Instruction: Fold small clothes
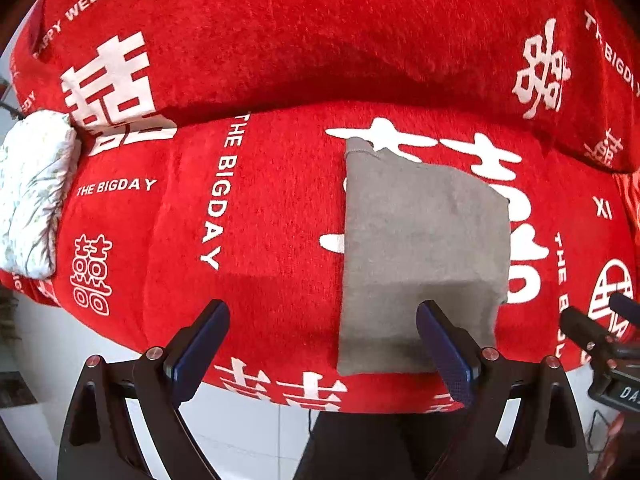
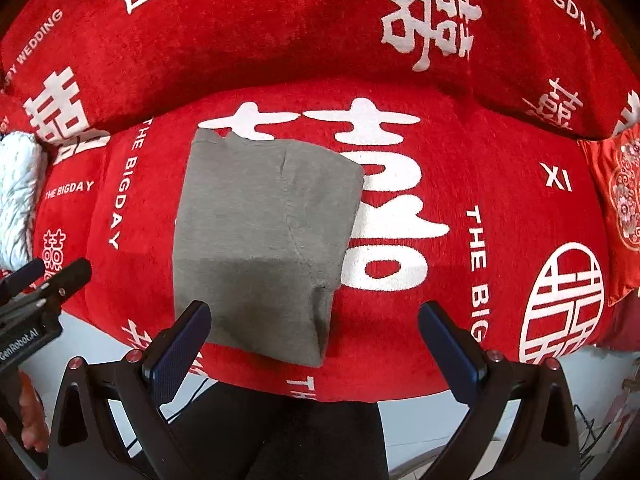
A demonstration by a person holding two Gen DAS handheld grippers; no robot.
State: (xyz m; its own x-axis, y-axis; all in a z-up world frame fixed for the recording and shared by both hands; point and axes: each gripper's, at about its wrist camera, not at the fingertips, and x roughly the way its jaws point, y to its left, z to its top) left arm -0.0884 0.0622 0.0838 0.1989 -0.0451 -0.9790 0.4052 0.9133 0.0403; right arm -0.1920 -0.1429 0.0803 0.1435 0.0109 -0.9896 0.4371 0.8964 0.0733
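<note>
A small grey garment (image 1: 420, 248) lies folded into a rough rectangle on the red sofa seat (image 1: 272, 240); it also shows in the right wrist view (image 2: 264, 236). My left gripper (image 1: 322, 344) is open and empty, held above the garment's near left edge, with its right finger over the cloth. My right gripper (image 2: 314, 344) is open and empty above the garment's near right corner. The right gripper shows at the right edge of the left wrist view (image 1: 600, 328), and the left gripper shows at the left edge of the right wrist view (image 2: 44, 284).
The sofa is covered in red plush with white characters and "THE BIGDAY" lettering; its backrest (image 1: 320, 40) rises behind the seat. A white patterned cushion (image 1: 32, 196) lies at the left end. A red embroidered cushion (image 2: 620, 208) lies at the right. White floor tiles (image 1: 248, 432) lie below the seat edge.
</note>
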